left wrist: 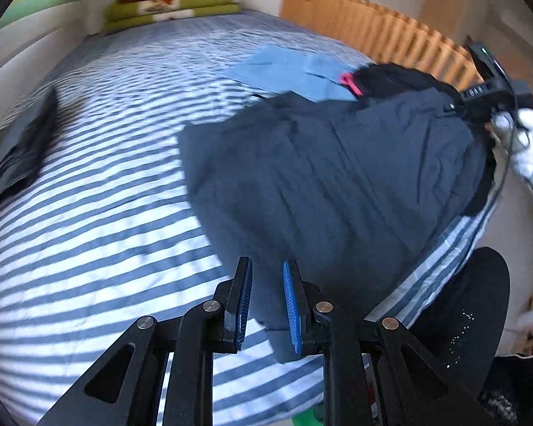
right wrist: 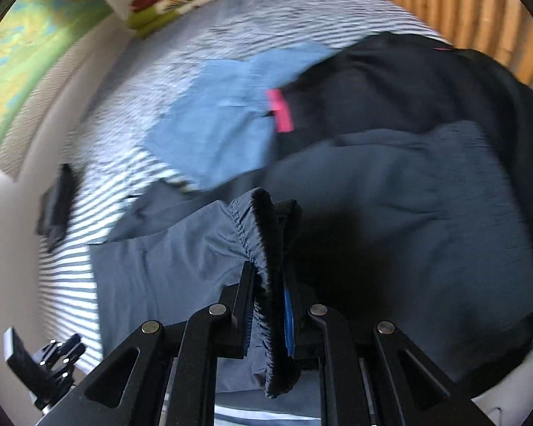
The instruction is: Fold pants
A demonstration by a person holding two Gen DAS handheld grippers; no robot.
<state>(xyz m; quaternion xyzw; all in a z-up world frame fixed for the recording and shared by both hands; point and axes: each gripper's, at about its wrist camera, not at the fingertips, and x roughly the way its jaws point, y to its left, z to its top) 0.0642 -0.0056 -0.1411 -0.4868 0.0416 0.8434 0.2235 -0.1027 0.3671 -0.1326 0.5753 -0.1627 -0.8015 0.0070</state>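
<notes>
Two grippers are in view. Right gripper (right wrist: 266,305) is clamped on the elastic waistband of the grey pants (right wrist: 391,213), lifting that edge; left gripper (left wrist: 266,301) has its jaws slightly apart, nothing between them, directly above the opposite end. One pair of pants lies on the striped bed (left wrist: 89,230), long axis running between the hands. Beyond: one blue garment (left wrist: 284,67), one black garment (left wrist: 391,74), one folded blanket stack (left wrist: 174,3)
</notes>
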